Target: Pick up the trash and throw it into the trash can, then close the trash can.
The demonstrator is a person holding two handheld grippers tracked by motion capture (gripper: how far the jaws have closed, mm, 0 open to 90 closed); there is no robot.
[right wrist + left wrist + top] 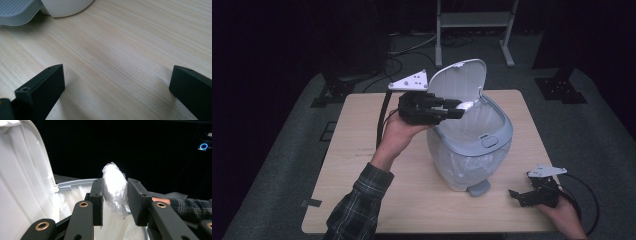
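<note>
Bin point(472, 150) of white and grey plastic stands on the table point(362, 165), a little toward its right edge and nearer the far edge than the near one, with its lid point(457, 80) tipped up and back so the mouth is uncovered. A thin clear liner bag point(462, 162) lines the inside and shows through the pale wall; what lies at the bottom of it cannot be made out. A grey pedal point(478, 188) juts from the base toward the near edge. Above the open mouth, the left gripper point(457, 109) is clenched on a crumpled wad of clear plastic wrap point(115, 190), which sits pinched between the two pads just over the liner. The right gripper point(517, 196) rests near the table's near right corner, well apart from the bin, its jaws spread wide with bare wood between them.
</note>
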